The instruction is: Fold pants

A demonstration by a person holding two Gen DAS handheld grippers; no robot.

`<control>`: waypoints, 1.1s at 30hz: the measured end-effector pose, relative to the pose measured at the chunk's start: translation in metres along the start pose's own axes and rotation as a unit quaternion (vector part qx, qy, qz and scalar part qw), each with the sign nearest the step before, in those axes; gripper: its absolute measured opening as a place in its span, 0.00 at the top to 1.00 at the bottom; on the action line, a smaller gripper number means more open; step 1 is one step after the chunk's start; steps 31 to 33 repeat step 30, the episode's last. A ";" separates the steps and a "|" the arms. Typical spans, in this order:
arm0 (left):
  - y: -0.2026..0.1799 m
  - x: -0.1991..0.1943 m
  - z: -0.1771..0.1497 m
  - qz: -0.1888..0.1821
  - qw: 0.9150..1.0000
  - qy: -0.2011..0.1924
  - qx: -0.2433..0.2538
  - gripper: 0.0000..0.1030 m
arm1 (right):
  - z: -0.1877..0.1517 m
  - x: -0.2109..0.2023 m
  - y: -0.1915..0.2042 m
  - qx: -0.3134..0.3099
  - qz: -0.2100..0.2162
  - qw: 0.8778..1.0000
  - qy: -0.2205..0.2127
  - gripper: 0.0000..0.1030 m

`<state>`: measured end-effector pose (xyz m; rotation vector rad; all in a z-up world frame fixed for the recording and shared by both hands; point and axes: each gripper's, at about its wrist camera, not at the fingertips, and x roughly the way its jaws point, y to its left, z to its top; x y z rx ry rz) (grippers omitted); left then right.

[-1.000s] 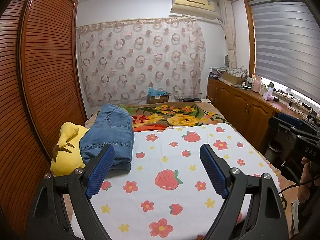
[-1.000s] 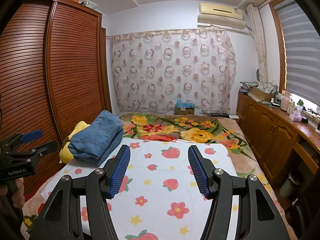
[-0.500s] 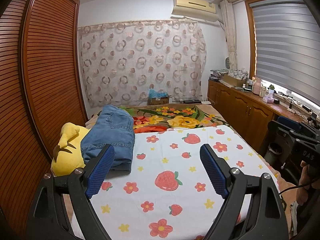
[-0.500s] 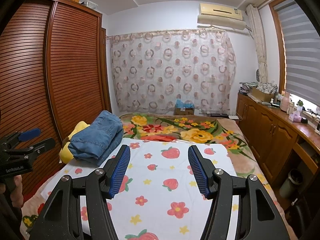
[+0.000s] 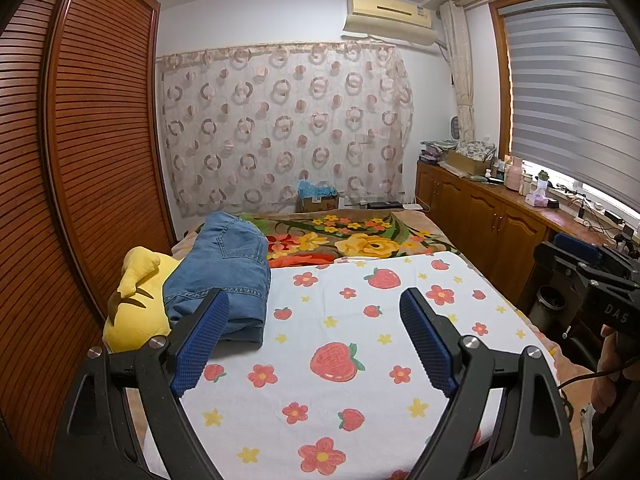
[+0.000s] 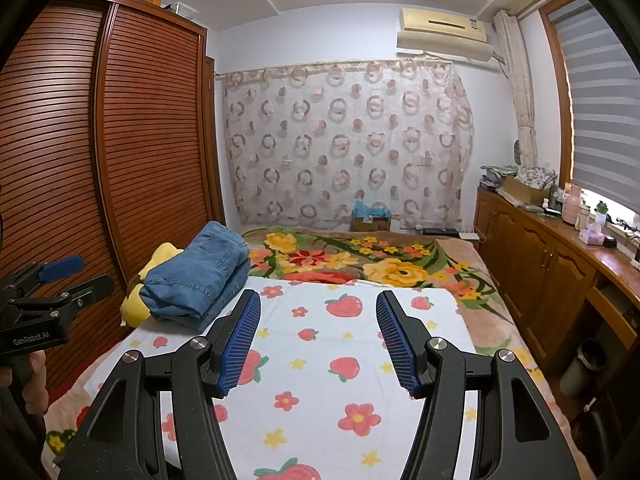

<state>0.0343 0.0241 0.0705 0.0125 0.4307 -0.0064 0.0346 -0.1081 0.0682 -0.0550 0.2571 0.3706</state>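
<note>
Nearest, the left gripper (image 5: 314, 330) and right gripper (image 6: 318, 326) hang above the strawberry sheet (image 5: 360, 360) with jaws spread wide, holding nothing. Farther off, at the bed's left edge, the pants (image 5: 224, 272) lie as a folded denim bundle, leaning partly on a yellow plush toy (image 5: 136, 300). Beyond is the floral blanket (image 5: 352, 240). The folding looks finished; at most, the next move would be checking that the bundle sits steady.

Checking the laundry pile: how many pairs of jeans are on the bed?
1: folded jeans at the bed's left edge, leaning on a yellow plush. Folds could hide another.
</note>
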 end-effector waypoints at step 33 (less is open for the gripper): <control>0.002 0.000 -0.005 -0.001 1.000 -0.001 -0.002 0.15 | 0.001 -0.002 -0.006 0.000 0.003 1.000 0.000 0.39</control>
